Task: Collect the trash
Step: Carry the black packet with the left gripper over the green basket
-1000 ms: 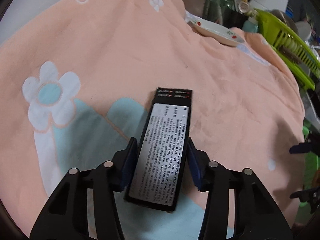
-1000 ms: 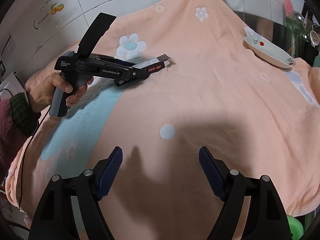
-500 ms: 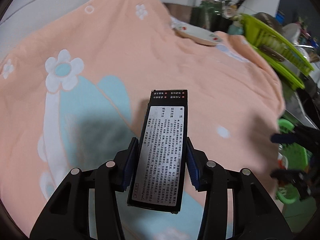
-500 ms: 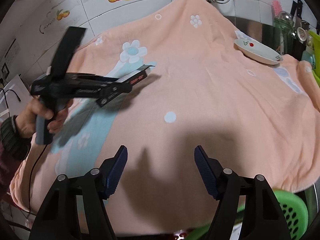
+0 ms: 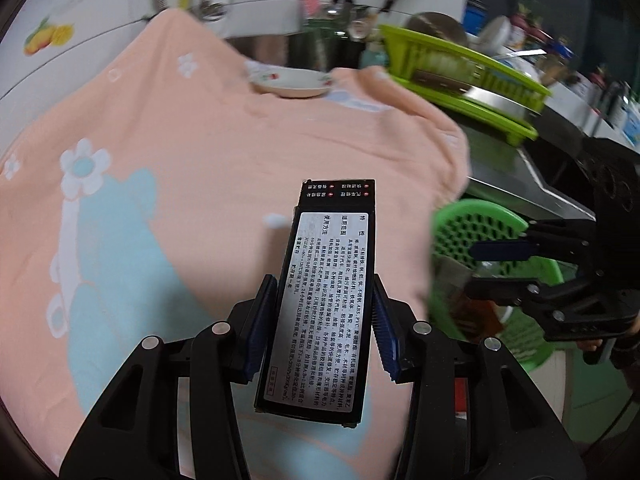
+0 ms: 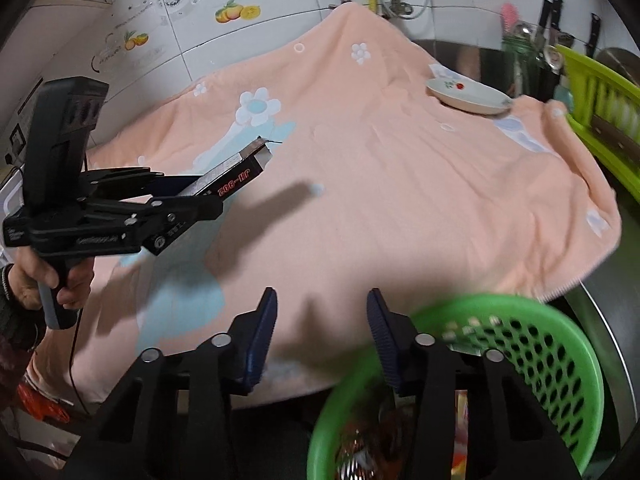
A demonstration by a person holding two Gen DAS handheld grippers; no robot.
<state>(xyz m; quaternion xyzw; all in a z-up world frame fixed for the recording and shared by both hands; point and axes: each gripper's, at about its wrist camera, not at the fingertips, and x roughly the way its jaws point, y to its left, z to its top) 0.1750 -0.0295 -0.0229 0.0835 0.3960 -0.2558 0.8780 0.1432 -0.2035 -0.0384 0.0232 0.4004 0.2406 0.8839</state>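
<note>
My left gripper is shut on a flat black box with a printed silver label and holds it in the air above the peach flowered cloth. The box also shows in the right wrist view, clamped in the left gripper at the left. My right gripper is open and empty, over the near edge of the cloth beside a green perforated basket that holds some trash. The basket and the right gripper show at the right of the left wrist view.
A white dish with red marks sits at the far right of the cloth. A lime-green dish rack and utensils stand beyond it. A tiled wall rises behind.
My left gripper has lifted the box off the cloth and swung right toward the basket. My right gripper has drawn back and right, so the basket has come into its view.
</note>
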